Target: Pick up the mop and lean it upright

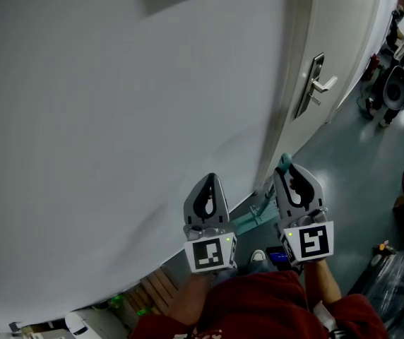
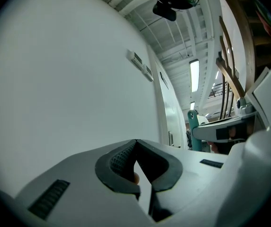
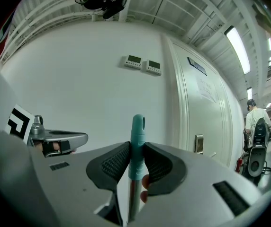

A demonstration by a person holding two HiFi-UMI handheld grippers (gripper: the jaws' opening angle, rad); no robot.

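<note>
Right gripper view: the right gripper [image 3: 136, 150] is clamped on the teal plastic grip of the grey-shafted mop [image 3: 138, 124], just below its rounded end. The handle stands upright near the white wall [image 3: 78, 93], left of the white door [image 3: 199, 103]. The left gripper [image 2: 135, 143] has its jaw tips together with nothing between them.

Nothing here reads clearly. On the door [image 3: 212, 123], a dark nameplate [image 3: 197, 66] and the paper notice [image 3: 205, 90] below it are too small; so are the two wall controllers [image 3: 143, 63] left of it.
</note>
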